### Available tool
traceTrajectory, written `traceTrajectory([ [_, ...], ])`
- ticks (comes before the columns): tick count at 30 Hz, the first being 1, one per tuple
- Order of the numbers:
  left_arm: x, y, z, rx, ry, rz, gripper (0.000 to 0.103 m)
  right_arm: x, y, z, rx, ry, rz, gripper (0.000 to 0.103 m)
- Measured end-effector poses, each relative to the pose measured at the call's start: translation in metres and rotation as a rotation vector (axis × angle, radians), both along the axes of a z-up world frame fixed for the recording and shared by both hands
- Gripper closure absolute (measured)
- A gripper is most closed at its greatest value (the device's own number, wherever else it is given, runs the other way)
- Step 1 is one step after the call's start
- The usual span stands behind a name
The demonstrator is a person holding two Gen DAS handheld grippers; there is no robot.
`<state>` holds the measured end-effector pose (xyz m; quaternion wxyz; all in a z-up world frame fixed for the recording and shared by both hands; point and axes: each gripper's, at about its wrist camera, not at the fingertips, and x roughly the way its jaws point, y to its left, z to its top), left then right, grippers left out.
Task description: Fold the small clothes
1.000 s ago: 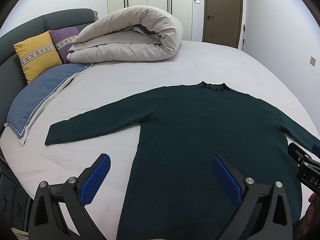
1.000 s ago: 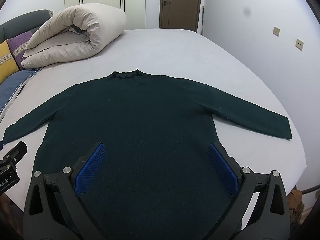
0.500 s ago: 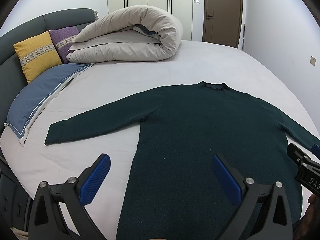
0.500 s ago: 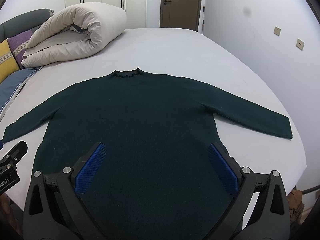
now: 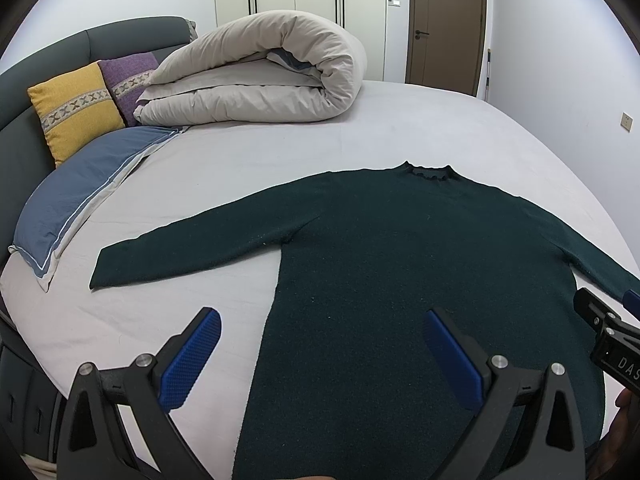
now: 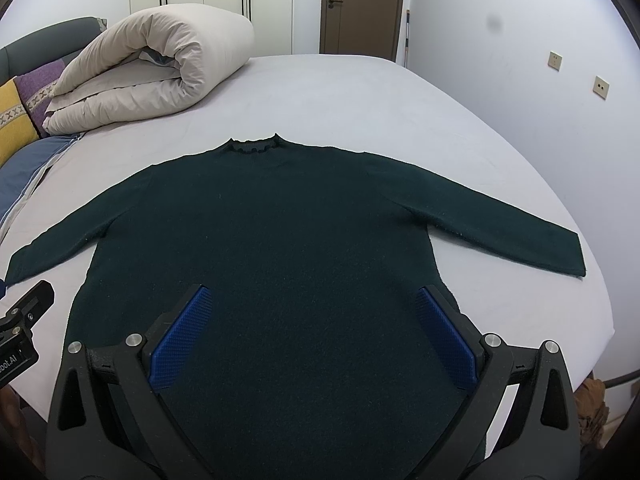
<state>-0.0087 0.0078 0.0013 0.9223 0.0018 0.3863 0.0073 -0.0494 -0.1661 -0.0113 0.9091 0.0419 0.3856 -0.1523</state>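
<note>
Lower frame: left gripper (image 5: pixel 320 340) and right gripper (image 6: pixel 314 316), jaws spread wide and holding nothing, poised above the hem end of the sweater (image 5: pixel 400 272). The sweater lies flat at centre frame on the bed (image 5: pixel 260 160), both sleeves spread outward, collar pointing away. Upper left: rolled duvet (image 5: pixel 264 76) and cushions (image 5: pixel 76 108). Folding appears not yet begun; the next move likely calls for grasping a sleeve or side edge to fold inward. Compared with the earlier frames, nothing has visibly shifted.
</note>
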Motion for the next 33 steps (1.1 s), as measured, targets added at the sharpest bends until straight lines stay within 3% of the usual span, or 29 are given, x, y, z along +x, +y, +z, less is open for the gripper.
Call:
traceTrajectory([
  [33,-0.006,0.011,-0.014,-0.012,0.02,0.012,0.0,0.001,-0.01,-0.009,0.027,0.028,-0.002,0.0],
])
